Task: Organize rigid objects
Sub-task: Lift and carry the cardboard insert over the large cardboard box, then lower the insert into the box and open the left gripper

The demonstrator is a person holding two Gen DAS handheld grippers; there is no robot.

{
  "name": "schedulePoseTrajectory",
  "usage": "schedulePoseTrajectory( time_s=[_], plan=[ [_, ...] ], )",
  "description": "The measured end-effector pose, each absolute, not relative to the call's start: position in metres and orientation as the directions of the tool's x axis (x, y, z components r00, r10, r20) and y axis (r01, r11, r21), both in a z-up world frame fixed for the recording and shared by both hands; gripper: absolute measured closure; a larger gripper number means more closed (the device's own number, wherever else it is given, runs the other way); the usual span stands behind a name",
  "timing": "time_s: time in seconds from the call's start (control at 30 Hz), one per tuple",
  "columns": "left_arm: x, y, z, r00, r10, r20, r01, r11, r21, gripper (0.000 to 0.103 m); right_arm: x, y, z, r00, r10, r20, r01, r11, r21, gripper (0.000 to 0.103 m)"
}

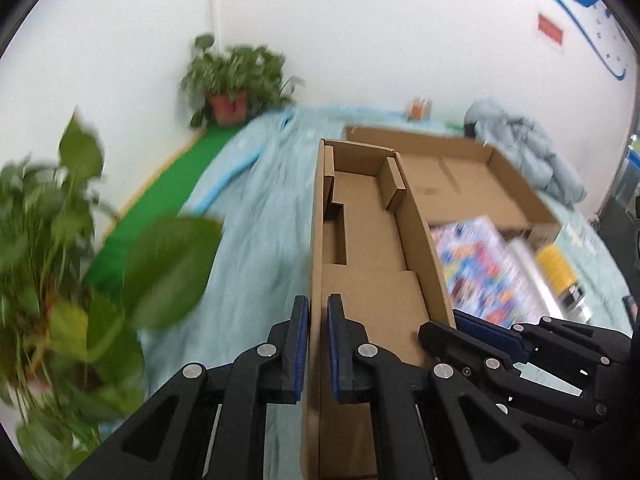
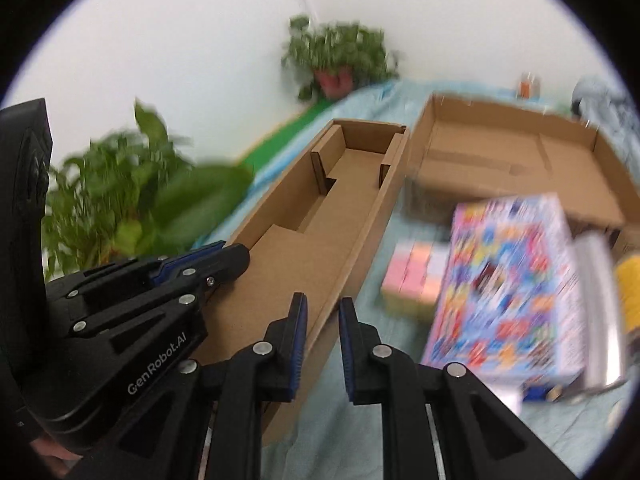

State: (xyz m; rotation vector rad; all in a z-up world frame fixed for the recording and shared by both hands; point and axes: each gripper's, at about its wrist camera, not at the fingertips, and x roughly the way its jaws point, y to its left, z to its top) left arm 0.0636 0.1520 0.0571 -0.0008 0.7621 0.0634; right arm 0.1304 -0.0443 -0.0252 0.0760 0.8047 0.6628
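A long narrow cardboard box with inner dividers is held up over the blue cloth. My left gripper is shut on its left wall. My right gripper is shut on its right wall; it also shows at the right of the left wrist view. The left gripper shows in the right wrist view. A colourful printed box, pink and yellow blocks, a silver roll and a yellow item lie on the cloth to the right.
A wide open cardboard box lies behind the items. Potted plants stand at the near left and in the far corner. A green mat runs along the wall. A grey-blue jacket lies at the far right.
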Motion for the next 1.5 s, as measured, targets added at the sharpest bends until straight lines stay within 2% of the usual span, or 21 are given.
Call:
schedulePoseTrajectory(
  time_s=[0.3, 0.43, 0.57, 0.87, 1.1, 1.23, 1.33, 1.5],
  plan=[
    [0.151, 0.117, 0.126, 0.772, -0.061, -0.633, 0.063, 0.998, -0.019, 0.097, 0.2, -0.084, 0.038, 0.629, 0.514, -0.583, -0.462, 0.851, 0.251, 0.088],
    [0.208, 0.103, 0.142, 0.765, -0.102, -0.636, 0.1, 0.994, -0.039, 0.097, 0.237, -0.096, 0.055, 0.647, 0.481, -0.591, -0.439, 0.869, 0.228, 0.088],
    [0.28, 0.096, 0.141, 0.722, -0.153, -0.675, 0.127, 0.988, -0.088, 0.097, 0.278, -0.1, 0.057, 0.641, 0.459, -0.615, -0.411, 0.882, 0.23, 0.088],
    [0.378, 0.097, 0.091, 0.648, -0.166, -0.743, 0.113, 0.986, -0.121, 0.097, 0.357, -0.099, 0.033, 0.565, 0.446, -0.694, -0.39, 0.886, 0.252, 0.088],
    [0.427, 0.108, 0.017, 0.57, -0.163, -0.805, 0.077, 0.986, -0.145, 0.097, 0.404, -0.087, -0.01, 0.48, 0.447, -0.755, -0.389, 0.88, 0.273, 0.088],
    [0.437, 0.118, -0.027, 0.531, -0.14, -0.836, 0.046, 0.99, -0.137, 0.097, 0.423, -0.078, -0.048, 0.403, 0.446, -0.799, -0.372, 0.878, 0.302, 0.088],
    [0.444, 0.124, -0.047, 0.506, -0.131, -0.853, 0.025, 0.99, -0.138, 0.097, 0.43, -0.069, -0.066, 0.382, 0.433, -0.816, -0.376, 0.88, 0.291, 0.089],
    [0.443, 0.13, -0.066, 0.487, -0.121, -0.865, 0.018, 0.992, -0.129, 0.097, 0.442, -0.065, -0.09, 0.308, 0.454, -0.836, -0.339, 0.874, 0.349, 0.089]
  ],
)
